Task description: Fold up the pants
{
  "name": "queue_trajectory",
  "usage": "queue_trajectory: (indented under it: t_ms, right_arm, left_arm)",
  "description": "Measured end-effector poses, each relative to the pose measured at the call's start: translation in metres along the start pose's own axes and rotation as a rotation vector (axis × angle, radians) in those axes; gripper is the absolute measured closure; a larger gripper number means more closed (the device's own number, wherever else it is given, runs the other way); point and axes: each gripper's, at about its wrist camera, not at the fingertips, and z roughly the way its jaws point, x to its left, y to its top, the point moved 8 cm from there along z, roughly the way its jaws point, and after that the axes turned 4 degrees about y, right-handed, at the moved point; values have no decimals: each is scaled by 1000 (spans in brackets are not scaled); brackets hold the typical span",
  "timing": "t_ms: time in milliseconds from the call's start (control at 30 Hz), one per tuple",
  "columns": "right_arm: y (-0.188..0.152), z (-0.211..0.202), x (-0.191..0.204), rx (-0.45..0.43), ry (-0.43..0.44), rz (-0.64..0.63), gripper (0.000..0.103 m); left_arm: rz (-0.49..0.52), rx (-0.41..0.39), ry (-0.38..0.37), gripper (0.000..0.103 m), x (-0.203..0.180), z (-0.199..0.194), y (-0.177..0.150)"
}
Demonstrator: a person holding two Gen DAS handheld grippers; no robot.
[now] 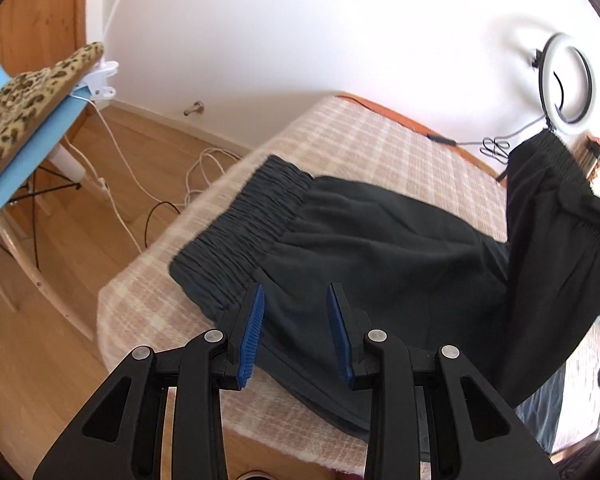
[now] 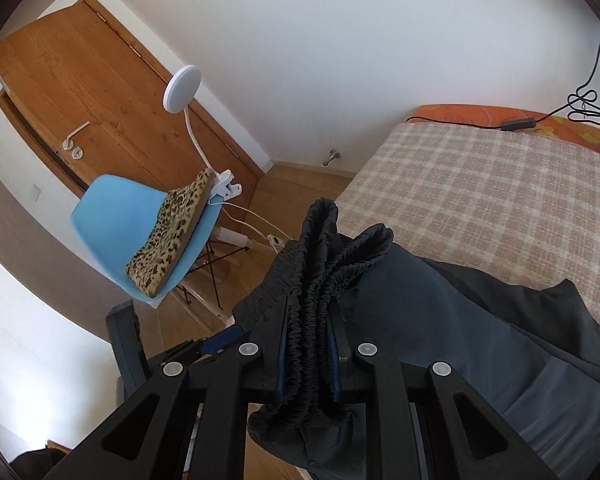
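I see black pants spread on checked bed – left gripper above, fingers apart, nothing between. Only my right wrist view shows right gripper clamped on gathered waistband – blue chair beyond.

Your left claw, blue pads apart, hovers above the black pants lying on the checked bed; one gathered waistband end hangs lifted at right, beneath a ring light.
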Motion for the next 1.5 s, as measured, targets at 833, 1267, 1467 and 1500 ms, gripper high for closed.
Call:
queue_trajectory:
  t_ms: [833,1267,1467,1500]
  right_arm:
    - [11,148,13,162,79,9,61]
    - [7,8,-21,17,22,-115,60]
    - [-22,-87,-94,-38,-204,-132,59]
    - [-28,-101,-108,-46,-234,-119,59]
  left_arm:
    - [-47,-92,62,72,32,-12,25]
    - [36,-76,-31,72,-21,-10,17]
    - [157,-53,-95,72,-81,-13,-2]
    - [189,-54,-112,72,-96,-16,-7]
